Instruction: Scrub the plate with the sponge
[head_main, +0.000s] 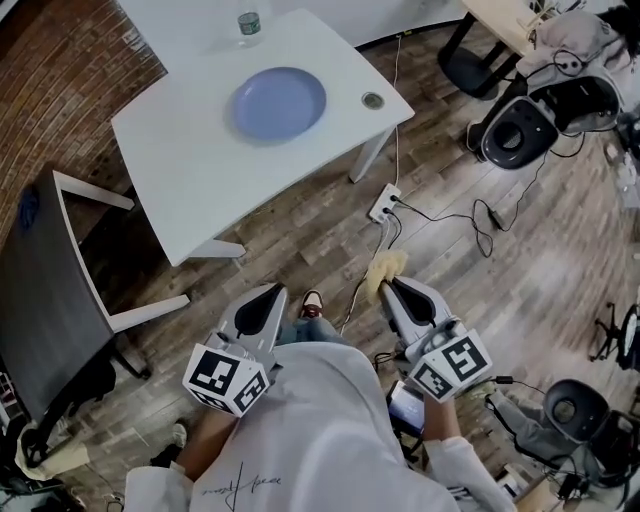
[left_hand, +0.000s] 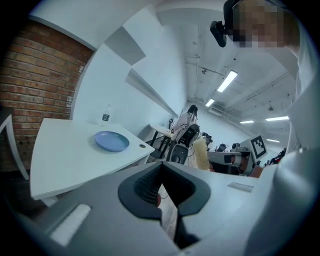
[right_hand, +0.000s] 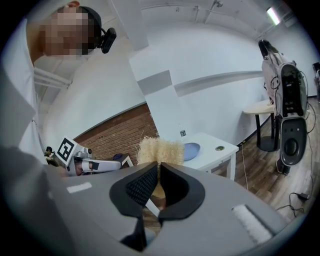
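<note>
A light blue plate (head_main: 278, 103) lies on the white table (head_main: 180, 170) well ahead of me; it also shows in the left gripper view as the plate (left_hand: 112, 141) and in the right gripper view as the plate (right_hand: 191, 149). My right gripper (head_main: 388, 280) is shut on a pale yellow fibrous sponge (head_main: 384, 270), which sticks up past the jaws as the sponge (right_hand: 160, 151). My left gripper (head_main: 268, 297) is shut with nothing in it, its jaws (left_hand: 161, 167) meeting. Both grippers hang over the wooden floor, short of the table.
A bottle (head_main: 248, 24) stands at the table's far edge and a small round thing (head_main: 373, 100) sits near its right corner. A dark chair (head_main: 50, 290) is at the left. A power strip (head_main: 384, 203), cables and black equipment (head_main: 518, 130) lie on the floor to the right.
</note>
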